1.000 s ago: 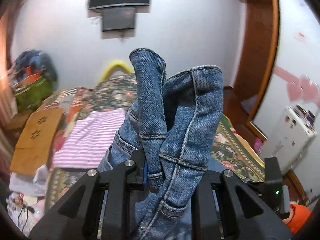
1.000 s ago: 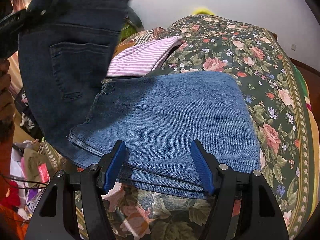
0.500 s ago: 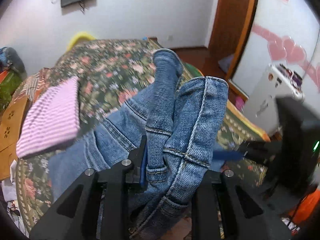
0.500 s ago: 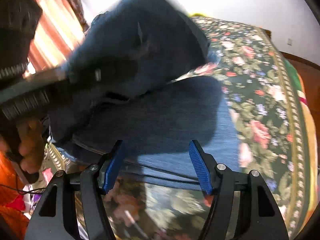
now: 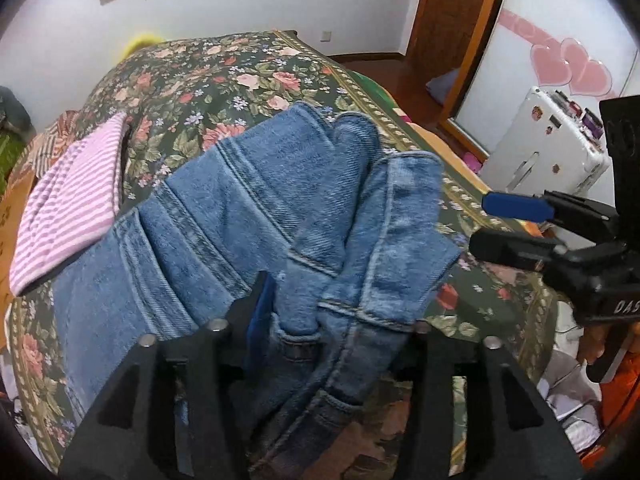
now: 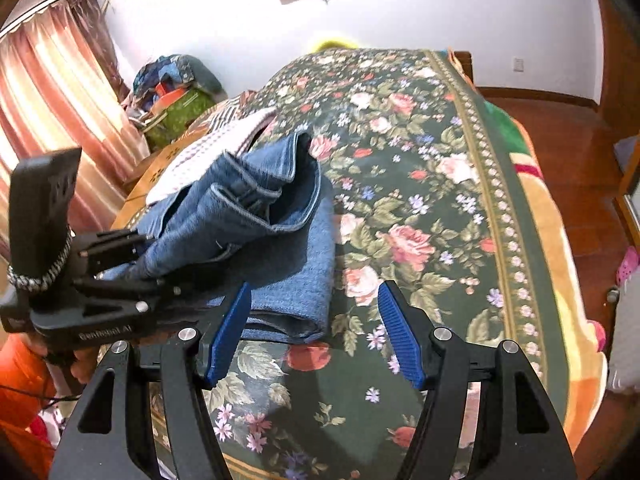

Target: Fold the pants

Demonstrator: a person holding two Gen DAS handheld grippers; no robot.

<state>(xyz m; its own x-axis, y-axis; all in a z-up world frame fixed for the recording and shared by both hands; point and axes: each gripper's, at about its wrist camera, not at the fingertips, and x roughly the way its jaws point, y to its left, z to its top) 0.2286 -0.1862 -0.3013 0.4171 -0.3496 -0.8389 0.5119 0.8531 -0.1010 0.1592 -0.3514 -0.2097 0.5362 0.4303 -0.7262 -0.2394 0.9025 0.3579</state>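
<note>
Lay bunched on the near left part of the floral bedspread (image 6: 420, 184), those jeans (image 5: 256, 216), waistband end dropped over the flat folded legs and standing up in a lump. Left gripper (image 5: 340, 320) was opening, denim between the spreading jaws but no longer pinched. Right gripper (image 6: 316, 332) hovered spread and empty just right of the stack, nothing between its blue pads (image 6: 400, 336).

Could slump unevenly or slide off the lower layer, being released crumpled rather than smoothed; could also snag on a jaw when pulled away, dragging the fold open.

A second earlier: hung aloft, clamped tight by the left gripper; now down on the bed beside the striped pink cloth (image 5: 72, 200).
</note>
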